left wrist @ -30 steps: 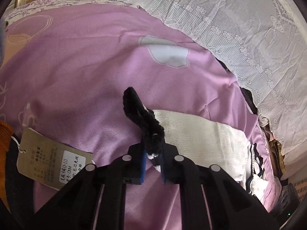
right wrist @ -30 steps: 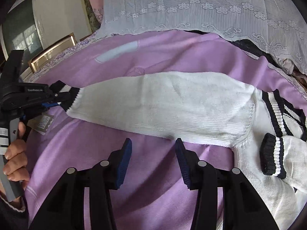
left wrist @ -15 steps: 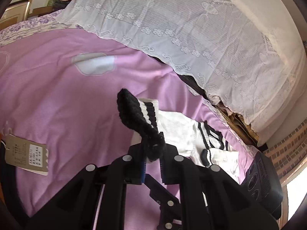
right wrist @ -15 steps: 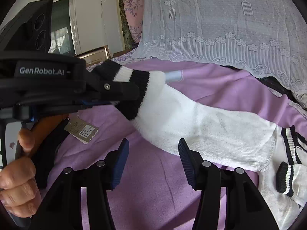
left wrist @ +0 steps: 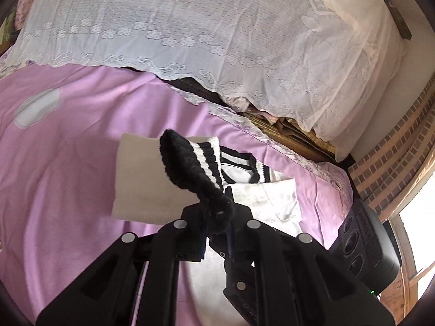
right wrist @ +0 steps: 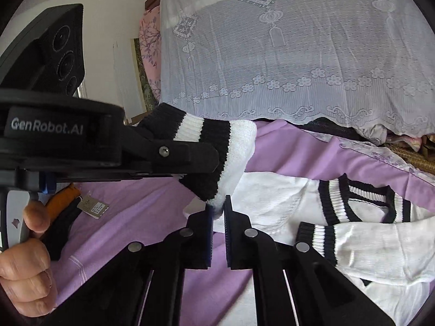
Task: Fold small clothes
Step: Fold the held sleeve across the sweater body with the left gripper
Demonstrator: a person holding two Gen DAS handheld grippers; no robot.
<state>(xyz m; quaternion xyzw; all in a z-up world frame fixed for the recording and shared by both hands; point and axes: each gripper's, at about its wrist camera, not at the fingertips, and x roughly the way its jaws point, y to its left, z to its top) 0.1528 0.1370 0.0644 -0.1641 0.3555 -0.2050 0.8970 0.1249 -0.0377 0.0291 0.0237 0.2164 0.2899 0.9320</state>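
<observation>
We observe bright daylight in both views, entering from a window (left wrist: 416, 233) at the right edge of the left wrist view, where it overexposes to plain white. We note soft shadows on the purple bedspread (left wrist: 68, 163) and a cool, slightly washed tone on the lace cover (right wrist: 299, 54). Fisheye distortion bends straight lines near the edges, dark vignetting fills the corners, and focus is reasonably sharp throughout.
</observation>
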